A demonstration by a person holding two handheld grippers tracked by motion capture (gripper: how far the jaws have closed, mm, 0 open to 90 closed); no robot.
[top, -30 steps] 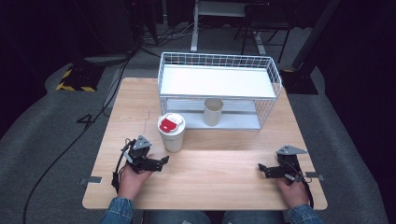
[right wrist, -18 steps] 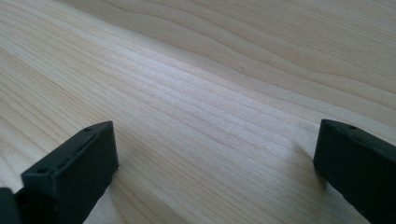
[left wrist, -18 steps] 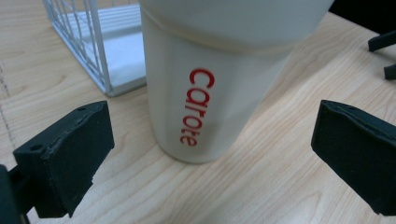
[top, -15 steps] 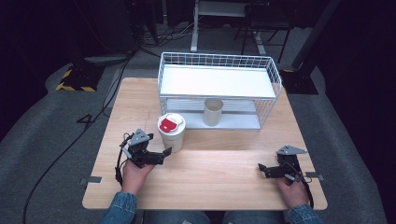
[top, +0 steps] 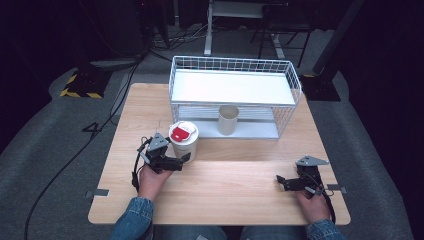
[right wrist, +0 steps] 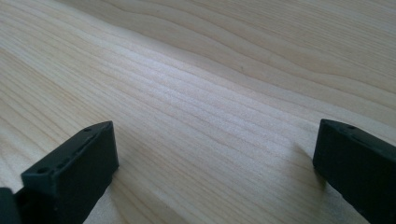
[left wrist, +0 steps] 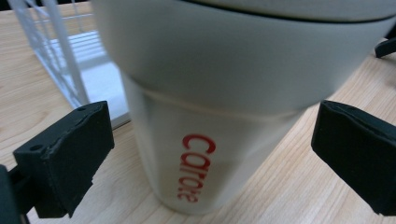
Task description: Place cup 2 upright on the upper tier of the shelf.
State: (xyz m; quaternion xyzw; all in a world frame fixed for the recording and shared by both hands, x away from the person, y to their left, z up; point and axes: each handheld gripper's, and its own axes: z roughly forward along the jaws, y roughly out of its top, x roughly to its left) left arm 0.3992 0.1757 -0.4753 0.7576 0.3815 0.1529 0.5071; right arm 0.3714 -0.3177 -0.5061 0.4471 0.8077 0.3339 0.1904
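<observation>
left gripper (top: 184,159) low on the wooden table (top: 240,200), jaws spread wide, one on each side of the white tumbler (top: 183,140). in the left gripper view the tumbler (left wrist: 219,116) sits between the jaws with a gap on both sides, no contact visible; red lettering runs down its side. tumbler stands upright on the table, left of centre, just in front of the white wire rack (top: 235,95), red patch on its lid. a plain cream cup (top: 228,119) stands on the rack's lower shelf, apart from the tumbler. right gripper (top: 281,182) rests near the table's right front corner, well away from both cups; the right gripper view shows its jaws wide apart over bare wood, holding nothing. denim sleeves at the near edge.
</observation>
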